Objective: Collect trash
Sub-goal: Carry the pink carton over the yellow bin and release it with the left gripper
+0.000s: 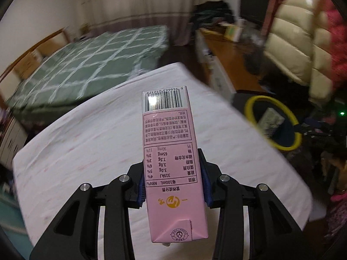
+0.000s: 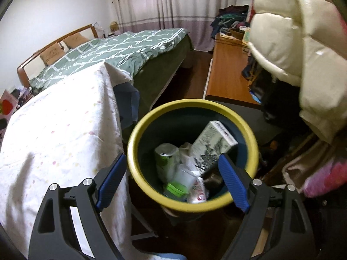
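Squarely in left gripper [image 1: 173, 184]: pink carton [image 1: 171, 151]

Both tools look alike: matte black plastic linkage arms with long cut-out slots, joined by round silver pivot screws. The left tool [image 1: 173, 184] carries dark blue ribbed pads on its fingers; the right tool [image 2: 173, 182] shows the same blue ribbed pads [image 2: 233, 183], longer in view.
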The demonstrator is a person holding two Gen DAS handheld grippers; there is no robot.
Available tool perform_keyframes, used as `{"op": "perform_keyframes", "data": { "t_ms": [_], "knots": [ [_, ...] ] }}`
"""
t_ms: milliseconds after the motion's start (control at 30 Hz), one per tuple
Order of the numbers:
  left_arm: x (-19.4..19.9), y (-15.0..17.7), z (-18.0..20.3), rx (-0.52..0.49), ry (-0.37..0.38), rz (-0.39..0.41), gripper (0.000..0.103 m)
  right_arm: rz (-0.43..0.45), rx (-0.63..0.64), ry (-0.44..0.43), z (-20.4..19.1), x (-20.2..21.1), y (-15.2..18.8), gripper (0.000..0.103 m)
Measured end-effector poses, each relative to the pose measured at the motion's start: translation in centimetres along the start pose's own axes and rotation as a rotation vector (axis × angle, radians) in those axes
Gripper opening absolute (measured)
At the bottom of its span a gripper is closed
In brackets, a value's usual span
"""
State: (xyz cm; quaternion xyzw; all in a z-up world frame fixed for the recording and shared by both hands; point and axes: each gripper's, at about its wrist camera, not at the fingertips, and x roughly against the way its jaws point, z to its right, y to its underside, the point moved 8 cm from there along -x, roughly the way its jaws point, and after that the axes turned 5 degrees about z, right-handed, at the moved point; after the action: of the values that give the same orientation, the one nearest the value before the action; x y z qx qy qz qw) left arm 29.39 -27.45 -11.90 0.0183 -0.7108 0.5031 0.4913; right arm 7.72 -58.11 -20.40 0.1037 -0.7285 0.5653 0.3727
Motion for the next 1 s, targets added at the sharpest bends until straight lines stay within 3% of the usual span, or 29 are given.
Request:
{"op": "perform_keyframes", "data": {
  "t_ms": [200, 400, 633, 900, 967, 1000],
  "knots": [
    [-3.6, -3.0, 11.8, -0.121, 0.139, -0.018, 0.039, 0.039, -0.028, 0.061, 4.1, 2.9, 1.1, 0.082],
    [-7.6, -5.4, 21.9, -0.206, 0.227, -0.043, 0.039, 0.050, -0.068, 0.123, 8.6, 4.9, 2.9, 0.083],
    [-13.6, -6.9, 28.3, -0.240, 0.261, -0.090, 0.040, 0.047, -0.137, 0.142, 12.4, 5.6, 4.7, 0.083],
    [-19.6, -7.9, 31.2, -0.182, 0.268, -0.103, 0.042, 0.055, -0.161, 0.142, 12.9, 5.8, 4.8, 0.083],
    [-20.4, -7.9, 31.2, -0.170, 0.255, -0.104, 0.057, 0.061, -0.162, 0.140, 12.6, 5.9, 4.6, 0.085],
    [-20.5, -8.1, 31.1, -0.165, 0.248, -0.093, 0.079, 0.063, -0.159, 0.142, 12.5, 5.9, 4.5, 0.085]
  ]
}}
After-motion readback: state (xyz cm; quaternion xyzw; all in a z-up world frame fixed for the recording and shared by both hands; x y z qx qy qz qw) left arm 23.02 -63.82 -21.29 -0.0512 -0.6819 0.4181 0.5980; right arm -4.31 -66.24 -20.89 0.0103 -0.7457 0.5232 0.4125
